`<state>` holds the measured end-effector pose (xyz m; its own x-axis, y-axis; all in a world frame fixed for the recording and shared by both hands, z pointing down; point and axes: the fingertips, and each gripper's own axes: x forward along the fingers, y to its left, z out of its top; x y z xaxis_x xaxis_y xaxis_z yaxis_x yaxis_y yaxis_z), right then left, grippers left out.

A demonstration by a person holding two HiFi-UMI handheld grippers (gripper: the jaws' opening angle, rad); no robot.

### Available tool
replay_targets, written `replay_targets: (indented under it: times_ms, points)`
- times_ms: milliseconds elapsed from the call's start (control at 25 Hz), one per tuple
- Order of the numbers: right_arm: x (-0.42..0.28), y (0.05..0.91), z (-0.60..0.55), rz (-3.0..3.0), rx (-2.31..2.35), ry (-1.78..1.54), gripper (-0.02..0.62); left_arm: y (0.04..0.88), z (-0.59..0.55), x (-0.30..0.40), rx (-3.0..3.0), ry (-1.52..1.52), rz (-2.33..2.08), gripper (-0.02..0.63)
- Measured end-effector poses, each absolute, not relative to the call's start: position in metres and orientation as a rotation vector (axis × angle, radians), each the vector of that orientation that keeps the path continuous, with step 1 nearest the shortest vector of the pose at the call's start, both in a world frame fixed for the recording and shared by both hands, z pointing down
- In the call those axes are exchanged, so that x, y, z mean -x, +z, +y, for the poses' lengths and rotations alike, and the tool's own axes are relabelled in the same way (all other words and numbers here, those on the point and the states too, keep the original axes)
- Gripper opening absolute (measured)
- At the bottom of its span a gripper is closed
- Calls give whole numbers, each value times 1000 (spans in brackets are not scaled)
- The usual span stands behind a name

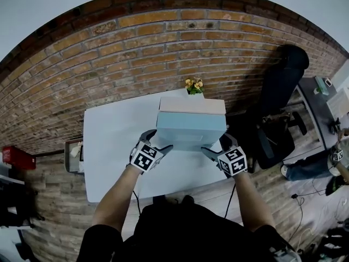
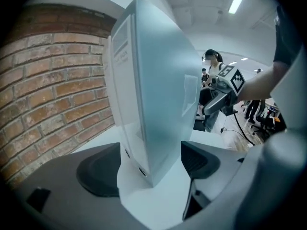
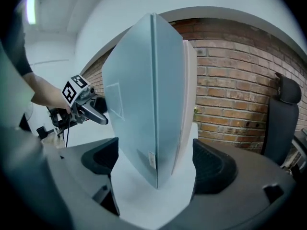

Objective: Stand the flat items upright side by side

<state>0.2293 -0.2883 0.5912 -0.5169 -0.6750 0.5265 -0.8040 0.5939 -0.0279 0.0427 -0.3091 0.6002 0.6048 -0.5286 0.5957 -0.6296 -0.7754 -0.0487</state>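
Two flat boxes on edge near the far middle of the white counter (image 1: 109, 146), just short of the brick wall (image 1: 136, 53): pale blue box (image 1: 191, 129) in front, white box (image 1: 192, 105) right behind it. Broad faces together, touching or nearly so, hard to tell which. Long axis of the pair running left to right, parallel to the wall, so one short end toward each hand. Both upright, no lean to speak of.

At the left end, left gripper (image 1: 158, 141); at the right end, right gripper (image 1: 219, 145); each angled inward and downward at the pair. Equally near, neither arm favoured. Jaws wide apart on both. In each gripper view, the lower corner of both boxes between the pads with bare counter showing on either side, so no clamp and nothing held.

Pale blue box: matte, crisp-edged, a faint rectangular label on the broad face and a small sticker low on one end. White box: same outline, faint print on the side seen by the left gripper. Rigid-looking card, probably light and easy to tip.

Judged nearly finished, the pair already standing side by side. Likely next: a straight pull-back along each gripper's own line, pads kept clear of the ends to avoid knocking the pair over. Small yellow flowers (image 1: 194, 84) behind the boxes, out of the way
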Motion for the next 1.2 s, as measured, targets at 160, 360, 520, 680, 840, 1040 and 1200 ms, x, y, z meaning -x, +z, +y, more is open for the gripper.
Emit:
replay_targets:
  times_ms: [160,360,520,680,840,1040,1200]
  points:
    - [-227,585,-295,-2391,-1122,352,482,592,-313,-44,-2694,900,-934,403]
    - [-228,583,-306,-2406,-1106,355,483,588,-318,-47,-2709,911,-917,403]
    - [-225,581,-312,-2417,-1088,332,483,586,-321,-50,-2705,903,-916,403]
    - [-224,580,-315,-2418,-1089,322,482,588,-323,-49,-2696,910,-922,403]
    - [-224,580,-316,-2427,-1077,314,480,587,-323,-49,-2690,919,-928,403]
    - [-226,581,-312,-2434,-1070,340,480,587,-321,-46,-2666,904,-954,403]
    - [-232,579,-307,-2452,-1084,367,480,584,-318,-41,-2621,828,-991,403]
